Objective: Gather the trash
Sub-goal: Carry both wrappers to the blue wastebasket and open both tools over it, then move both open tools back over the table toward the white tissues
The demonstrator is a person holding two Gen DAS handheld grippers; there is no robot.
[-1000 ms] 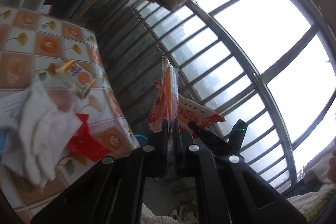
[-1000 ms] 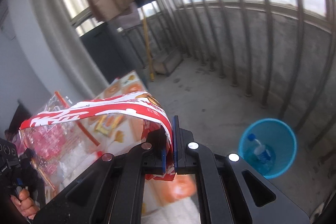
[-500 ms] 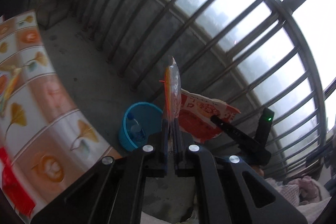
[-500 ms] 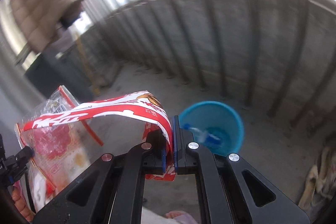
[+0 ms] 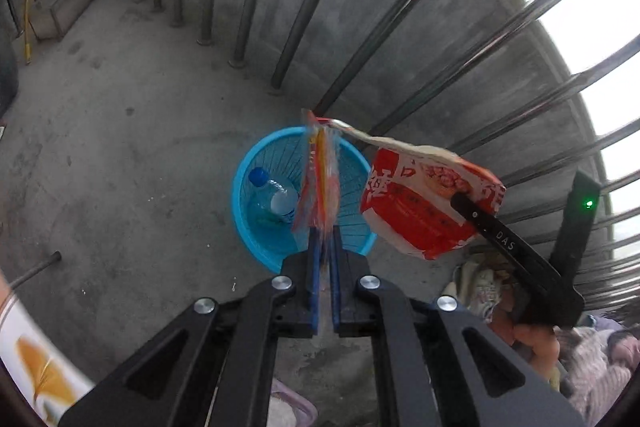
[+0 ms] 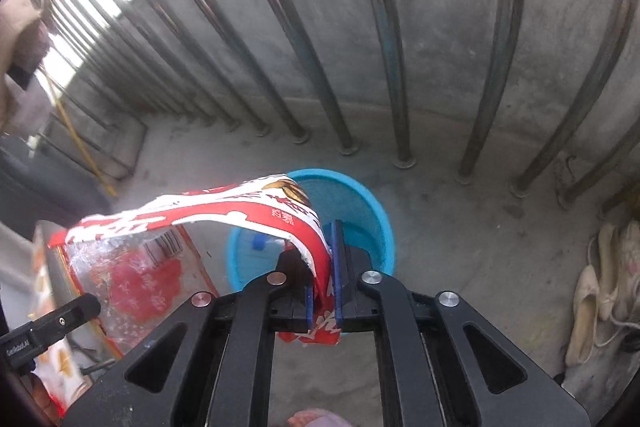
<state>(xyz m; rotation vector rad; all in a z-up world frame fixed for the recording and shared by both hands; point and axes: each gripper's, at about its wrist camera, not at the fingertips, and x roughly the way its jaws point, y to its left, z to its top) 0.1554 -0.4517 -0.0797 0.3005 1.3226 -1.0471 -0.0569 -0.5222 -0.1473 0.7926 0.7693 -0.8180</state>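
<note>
Snack bag (image 6: 224, 215): red w/ white lettering, clear crinkly panel, barcode. Bin (image 5: 256, 235): bright blue, fine ribbed lines inside. Bottle (image 5: 276, 199) in it: clear, blue cap. Floor (image 5: 120, 147): grey concrete, dark specks. Railing bars (image 6: 384, 39): dull grey metal. Tablecloth (image 5: 36, 359): white w/ orange-yellow ginkgo leaf print. Shoes (image 6: 592, 291): cream.

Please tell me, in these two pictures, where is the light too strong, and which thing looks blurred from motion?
Left wrist view: the sky between the railing bars is washed out white at the upper right; the wrapper above the blue bin is smeared by motion. Right wrist view: glare only at the upper left; the red and white bag looks fairly sharp.
</note>
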